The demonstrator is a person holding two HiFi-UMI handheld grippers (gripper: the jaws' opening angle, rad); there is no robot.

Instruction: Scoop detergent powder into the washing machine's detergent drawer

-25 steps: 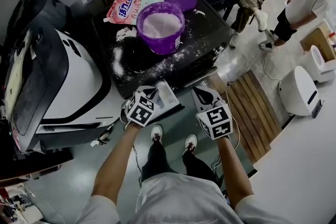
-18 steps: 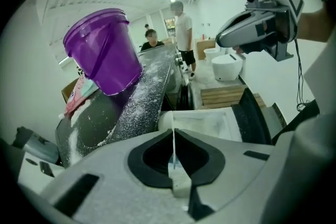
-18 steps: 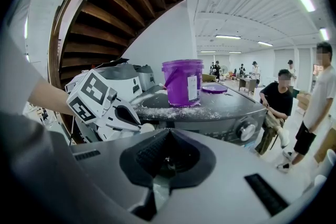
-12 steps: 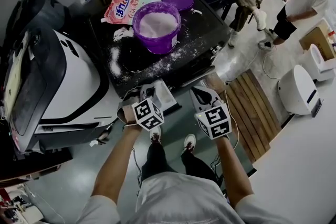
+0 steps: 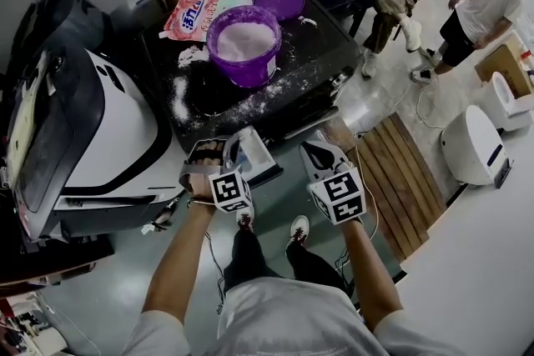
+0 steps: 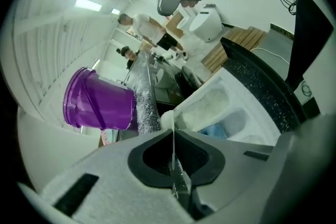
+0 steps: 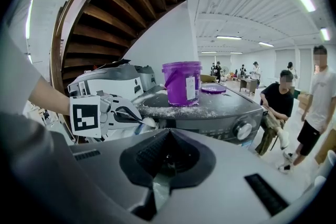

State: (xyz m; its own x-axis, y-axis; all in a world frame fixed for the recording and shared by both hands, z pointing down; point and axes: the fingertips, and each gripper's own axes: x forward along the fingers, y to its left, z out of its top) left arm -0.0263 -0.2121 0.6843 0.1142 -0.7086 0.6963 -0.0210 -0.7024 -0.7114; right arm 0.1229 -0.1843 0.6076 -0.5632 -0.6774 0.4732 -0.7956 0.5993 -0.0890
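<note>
A person stands at a black-topped washing machine (image 5: 321,54). Its white plastic detergent drawer (image 5: 260,154) is pulled open.

The left gripper (image 6: 173,136) is clamped on the thin handle of a small white scoop (image 7: 138,121). The scoop is heaped with powder and sits right at the drawer's edge. The right gripper (image 7: 167,139) hangs nearby with its jaws closed on nothing.

Risk: the handle is pinched edge-on, so a slight roll or bump on the drawer wall would likely tip powder onto the floor or into the blue compartment. Loose white powder (image 5: 179,96) already dusts the lid.

Counts:
- one round purple plastic bucket (image 5: 242,54) of powder
- one purple lid (image 5: 281,0)
- one pink detergent bag (image 5: 196,12)
- one scoop
- one drawer
- two grippers
- two bystanders
</note>
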